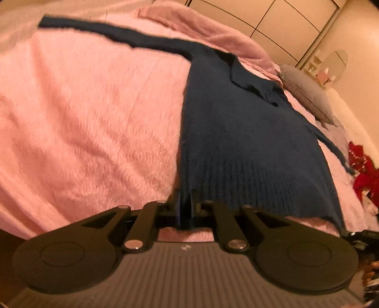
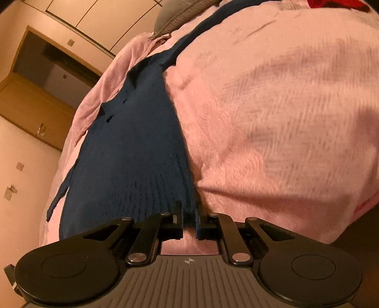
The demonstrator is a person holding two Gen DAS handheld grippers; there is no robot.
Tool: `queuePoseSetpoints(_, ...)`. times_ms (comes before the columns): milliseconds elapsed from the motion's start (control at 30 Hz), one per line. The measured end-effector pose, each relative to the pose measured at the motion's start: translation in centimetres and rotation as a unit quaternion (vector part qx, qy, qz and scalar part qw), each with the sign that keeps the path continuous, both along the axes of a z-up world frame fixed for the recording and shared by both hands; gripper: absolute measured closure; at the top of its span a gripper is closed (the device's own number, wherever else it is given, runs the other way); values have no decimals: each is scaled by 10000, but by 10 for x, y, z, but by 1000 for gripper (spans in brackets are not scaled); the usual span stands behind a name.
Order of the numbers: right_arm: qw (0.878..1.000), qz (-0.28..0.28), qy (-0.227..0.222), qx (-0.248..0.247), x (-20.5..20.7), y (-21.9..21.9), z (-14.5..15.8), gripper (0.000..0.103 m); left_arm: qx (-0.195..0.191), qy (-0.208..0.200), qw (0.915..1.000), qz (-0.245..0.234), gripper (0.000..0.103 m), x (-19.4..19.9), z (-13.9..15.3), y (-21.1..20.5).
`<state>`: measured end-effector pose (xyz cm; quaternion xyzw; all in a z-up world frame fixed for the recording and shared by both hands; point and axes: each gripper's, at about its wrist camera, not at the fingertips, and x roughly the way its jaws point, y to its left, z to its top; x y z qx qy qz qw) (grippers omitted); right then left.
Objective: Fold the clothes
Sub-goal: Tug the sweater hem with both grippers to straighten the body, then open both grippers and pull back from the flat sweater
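A home bedroom: bed (image 1: pixel 83 113) under a fluffy pink blanket (image 2: pixel 272 118), grey pillow (image 1: pixel 305 92) at its head, pale built-in wardrobe doors (image 1: pixel 272 21), small arched mirror (image 1: pixel 337 64) on a dresser, wooden doorway (image 2: pixel 47 78) beyond.

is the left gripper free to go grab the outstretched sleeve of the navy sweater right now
Probably not yet: the left gripper is shut on the navy sweater hem; the sleeve lies unobstructed far across the pink blanket.

The sweater (image 1: pixel 236 142) was deep navy, ribbed knit along its hem. Under it, the fuzzy blanket (image 1: pixel 83 118) glowed soft pink. Bright red clothes (image 1: pixel 362 170) sat at the edge, a grey pillow (image 1: pixel 305 90) beyond, black gripper (image 1: pixel 184 213) fingers.
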<state>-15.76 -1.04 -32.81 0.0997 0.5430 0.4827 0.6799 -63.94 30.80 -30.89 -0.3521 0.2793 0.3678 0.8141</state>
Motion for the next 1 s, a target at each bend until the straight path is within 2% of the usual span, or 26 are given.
queuePoseSetpoints(67, 9998, -93, -190, 16, -2, -3, 16, 96, 300, 179, 9994, 68, 97, -2, 20, -8)
queuePoseSetpoints(133, 9967, -160, -792, 30, -10, -7, 42, 93, 653, 272, 9973, 184, 94, -4, 41, -16)
queuePoseSetpoints(200, 9894, -98, -1445, 79, -23, 1, 62, 86, 874, 200, 9957, 234, 92, 4, 53, -21)
queuePoseSetpoints(233, 9841, -39, -1773, 113, -30, 7, 71, 73, 911, 174, 9955, 175, 85, 12, 53, -23)
queuePoseSetpoints(267, 9789, 57, -2039, 144, -37, 16, 77, 55, 941, 150, 9954, 109, 81, 20, 52, -24)
queuePoseSetpoints(300, 9757, 192, -2177, 124, -45, 27, 74, 49, 940, 224, 9953, 39, 78, 33, 46, -25)
queuePoseSetpoints(400, 9707, 518, -2340, -192, -67, 53, 47, 47, 845, 763, 9934, -118, 77, 71, 19, -30)
queuePoseSetpoints(467, 9741, 566, -2109, -594, -75, 56, 21, 47, 801, 1197, 9895, -130, 77, 89, 1, -39)
queuePoseSetpoints(533, 9763, 452, -2032, -596, -85, 45, 13, 47, 958, 1425, 9850, -185, 72, 93, 6, -53)
queuePoseSetpoints(667, 9763, 420, -2011, -681, -93, 31, 44, 47, 971, 1419, 9848, -238, 69, 91, 36, -66)
queuePoseSetpoints(733, 9753, 337, -2113, -548, -99, 27, 71, 47, 1177, 1399, 9829, -196, 58, 94, 55, -75)
queuePoseSetpoints(833, 9694, 347, -2369, -550, -116, 27, 104, 47, 1465, 1375, 9793, -256, 50, 98, 80, -93)
queuePoseSetpoints(933, 9620, 506, -2623, -560, -136, 27, 119, 47, 1670, 1363, 9757, -393, 50, 98, 95, -118)
queuePoseSetpoints(1000, 9611, 570, -2647, -547, -143, 25, 119, 47, 1643, 1274, 9770, -474, 49, 98, 99, -124)
